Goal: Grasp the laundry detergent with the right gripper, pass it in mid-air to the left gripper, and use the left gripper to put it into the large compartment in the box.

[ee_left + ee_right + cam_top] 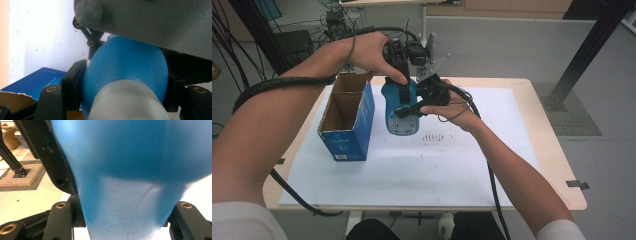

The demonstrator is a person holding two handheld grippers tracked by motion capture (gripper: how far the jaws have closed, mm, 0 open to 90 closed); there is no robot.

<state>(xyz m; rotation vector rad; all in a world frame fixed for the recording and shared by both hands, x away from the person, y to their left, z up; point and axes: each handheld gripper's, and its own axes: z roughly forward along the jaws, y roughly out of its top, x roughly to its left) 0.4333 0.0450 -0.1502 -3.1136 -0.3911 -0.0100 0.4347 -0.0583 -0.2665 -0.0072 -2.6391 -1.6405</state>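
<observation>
Object: I have a blue plastic bottle with a white cap (401, 111) held upright in the air above the white sheet on the surface (422, 165), just right of an open blue cardboard box (347, 117).
Left hand-held gripper (403, 92): I have it clamped on the bottle's upper body, coming down from above; in the left gripper view the blue shoulder (125, 62) sits wedged between both pads.
Right hand-held gripper (409, 110): I have it closed across the bottle's middle from the right side.
Handling: I judge it light, with smooth, rather slippery walls that may flex under squeeze.
Best hold: the narrower waist or the neck under the cap, where the jaws cannot slide off.
</observation>
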